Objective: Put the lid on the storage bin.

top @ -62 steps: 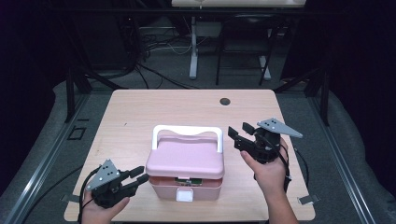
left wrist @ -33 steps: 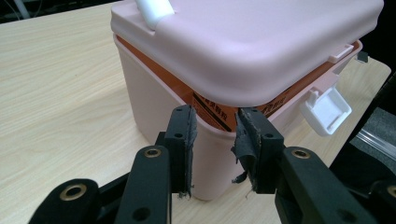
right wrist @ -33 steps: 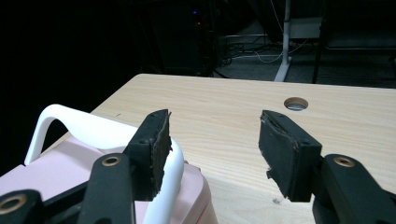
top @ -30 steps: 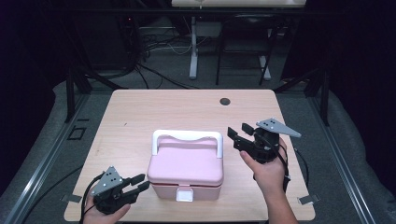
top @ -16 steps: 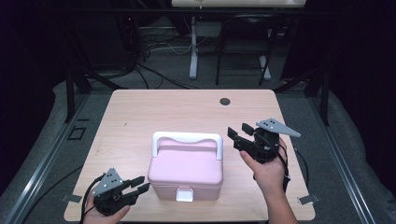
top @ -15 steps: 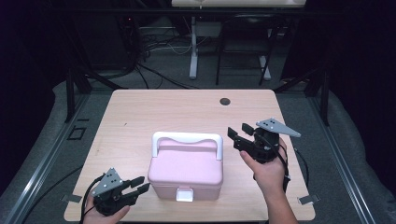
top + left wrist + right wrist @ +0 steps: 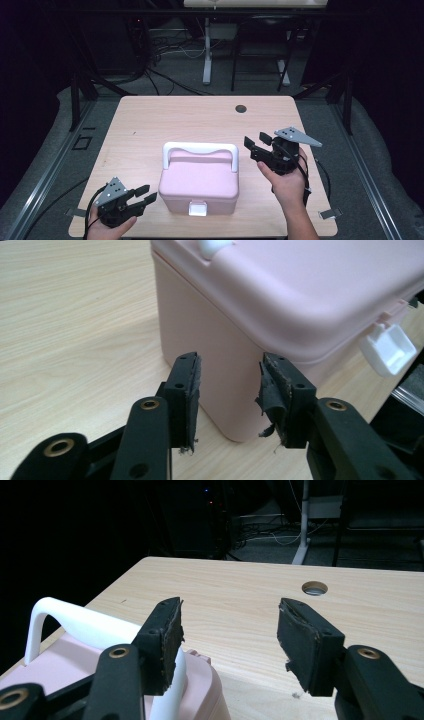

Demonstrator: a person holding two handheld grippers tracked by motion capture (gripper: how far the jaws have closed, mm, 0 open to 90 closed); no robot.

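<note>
A pink lidded box (image 7: 199, 184) sits on a light wooden tabletop (image 7: 200, 117), toward the near edge and roughly midway between left and right. A white carrying handle (image 7: 200, 150) arches upright over the far side of its lid, and a small white latch (image 7: 197, 208) hangs at the middle of its near face. A person's two hands come in from the near edge, each with a black two-jaw tool. The left hand-held gripper (image 7: 144, 195) lies low at the near left corner of the tabletop, its tips pointing right toward the box's near left corner and just short of it. Its jaws have just been opening and now stand apart with nothing between them; in the left gripper view the left hand-held gripper (image 7: 227, 390) frames the pink box (image 7: 300, 300) corner in the gap, with the worn pads clear of the wall and the white latch (image 7: 389, 347) off to the right. The right hand-held gripper (image 7: 256, 142) is raised just to the right of the box, near the handle's right end, tips pointing left. Its jaws are also apart and empty; in the right gripper view the right hand-held gripper (image 7: 230, 635) looks across the bare tabletop (image 7: 240, 595), with the white handle (image 7: 80, 625) behind the left jaw. A small round hole (image 7: 241, 108) marks the tabletop near its far edge.
</note>
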